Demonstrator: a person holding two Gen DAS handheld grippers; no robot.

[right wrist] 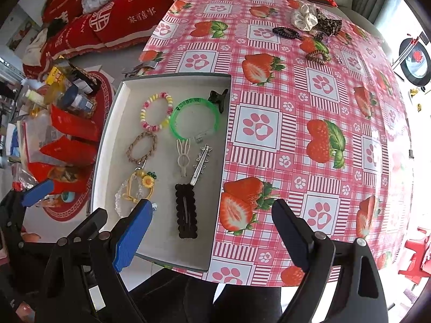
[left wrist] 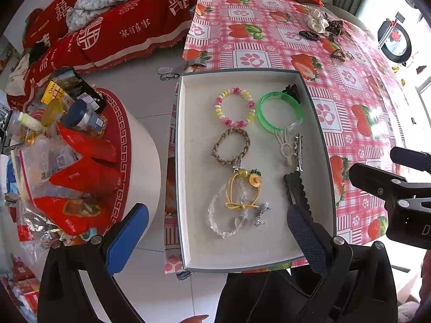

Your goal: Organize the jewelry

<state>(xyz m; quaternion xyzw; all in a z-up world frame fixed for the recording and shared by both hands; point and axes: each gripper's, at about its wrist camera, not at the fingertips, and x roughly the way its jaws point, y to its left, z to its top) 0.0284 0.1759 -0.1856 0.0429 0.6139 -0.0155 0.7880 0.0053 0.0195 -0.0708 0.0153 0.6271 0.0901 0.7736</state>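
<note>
A shallow grey-rimmed tray (right wrist: 107,145) with a pale floor sat on the left edge of the strawberry-and-paw tablecloth (right wrist: 296,123), left of centre in the right wrist view and at centre in the left wrist view. Inside it, toward the top, lay a pink-and-yellow bead bracelet (right wrist: 156,112) beside a green bangle (right wrist: 194,119), with a small black claw clip (right wrist: 218,98) touching the bangle's upper right. Below the beads rested a braided tan loop (right wrist: 142,146), then a yellow cord charm with a sunflower (right wrist: 142,184) lying over a clear bead bracelet (left wrist: 226,220). A cream rabbit-shaped clip (right wrist: 183,158), a silver star clip (right wrist: 200,165) and a black scalloped snap clip (right wrist: 186,211) filled the tray's right side.

The right gripper (right wrist: 212,231) hovered above the tray's lower right corner, jaws spread wide and empty. The left gripper (left wrist: 218,228) hung over the tray's lower part, also spread wide, holding nothing.

In the upper right of both views, well apart from the tray, lay a white scrunchie (right wrist: 304,16), a leopard scrunchie (right wrist: 330,23), a black coil tie (right wrist: 286,31) and a brown coil tie (right wrist: 317,57). At left, a round white stool with a red top (left wrist: 134,161) carried packets and bottles. Red cloths with white characters (left wrist: 113,27) filled the upper left.
</note>
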